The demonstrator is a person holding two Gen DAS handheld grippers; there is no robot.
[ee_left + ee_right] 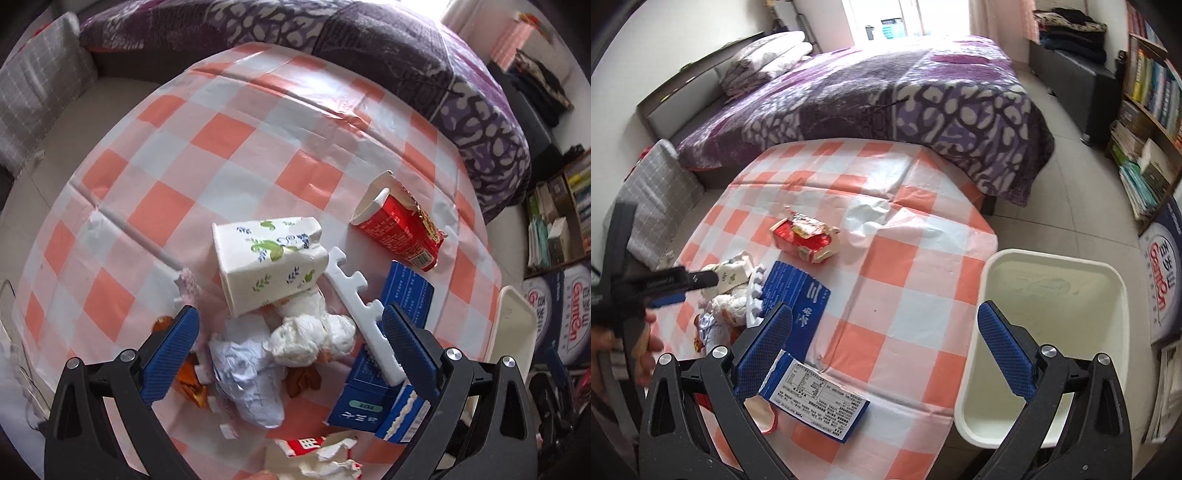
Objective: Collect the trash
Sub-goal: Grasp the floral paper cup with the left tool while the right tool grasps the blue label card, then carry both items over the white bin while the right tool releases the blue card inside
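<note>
- Your left gripper (290, 339) hangs above the trash pile with its jaws spread wide and nothing between them; the blue ribbed pads (171, 354) flank the pile on either side.
- Your right gripper (884, 347) is likewise released and empty, poised over the near right part of the table (886, 229), its right finger above the bin's rim.
- The trash sits clustered on the orange-and-white checked cloth, toward the near left of the table as the right wrist view shows it.
- The paper cup (271, 264) lies on its side, white with green leaf and blue prints, its wall dented and its mouth facing left.
- Just below it, touching, is a wad of white tissue (314, 334), and beside that a crumpled pale bluish paper (247, 376) over some orange-brown scraps.
- A white notched foam strip (362, 310) lies slantwise across a flattened blue carton (384, 369).
- The red carton (400, 225) rests apart from the pile, farther up and right, torn open at one end with its white inside showing.
- More crumpled red-and-white wrapping (321, 456) lies at the near edge.
- The cream plastic bin (1045, 343) stands just beside the table's right edge, open at the top; nothing shows inside it.
</note>
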